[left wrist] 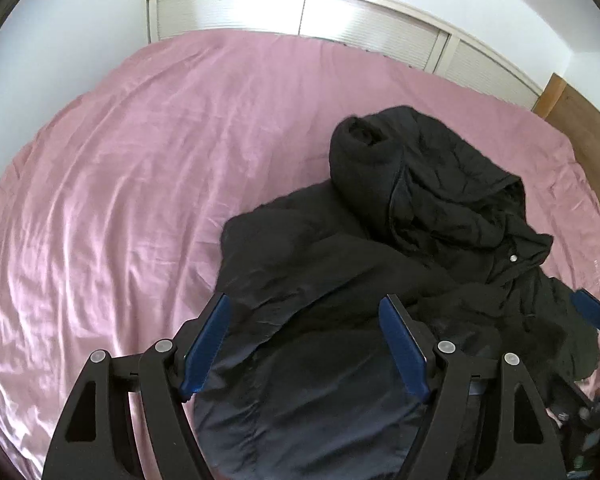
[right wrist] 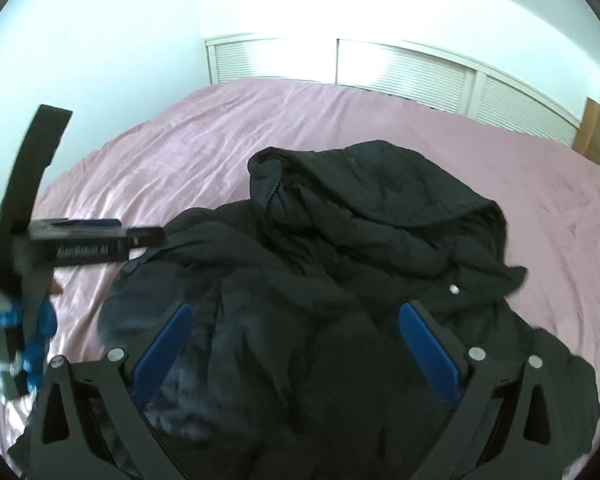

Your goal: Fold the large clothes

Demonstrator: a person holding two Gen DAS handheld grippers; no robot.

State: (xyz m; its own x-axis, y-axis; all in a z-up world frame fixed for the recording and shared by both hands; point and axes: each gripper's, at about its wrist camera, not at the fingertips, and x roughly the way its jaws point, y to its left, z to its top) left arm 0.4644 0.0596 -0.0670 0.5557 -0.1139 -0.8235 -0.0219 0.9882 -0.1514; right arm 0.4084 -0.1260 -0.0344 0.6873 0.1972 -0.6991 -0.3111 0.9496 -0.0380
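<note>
A large black hooded jacket [left wrist: 380, 248] lies crumpled on the pink bed sheet [left wrist: 140, 168], its hood bunched on top and a white snap showing. My left gripper [left wrist: 306, 304] is open, hovering above the jacket's near left part. In the right wrist view the jacket [right wrist: 360, 248] fills the middle and my right gripper [right wrist: 296, 312] is open just above it, holding nothing. The left gripper's body [right wrist: 80, 244] shows at the left edge of the right wrist view. The right gripper's blue finger [left wrist: 592, 312] shows at the right edge of the left wrist view.
The pink sheet [right wrist: 380, 120] covers the whole bed, wrinkled. White louvered closet doors [left wrist: 360, 24] stand behind the bed. A wooden panel [left wrist: 580, 120] lies at the far right. White walls surround.
</note>
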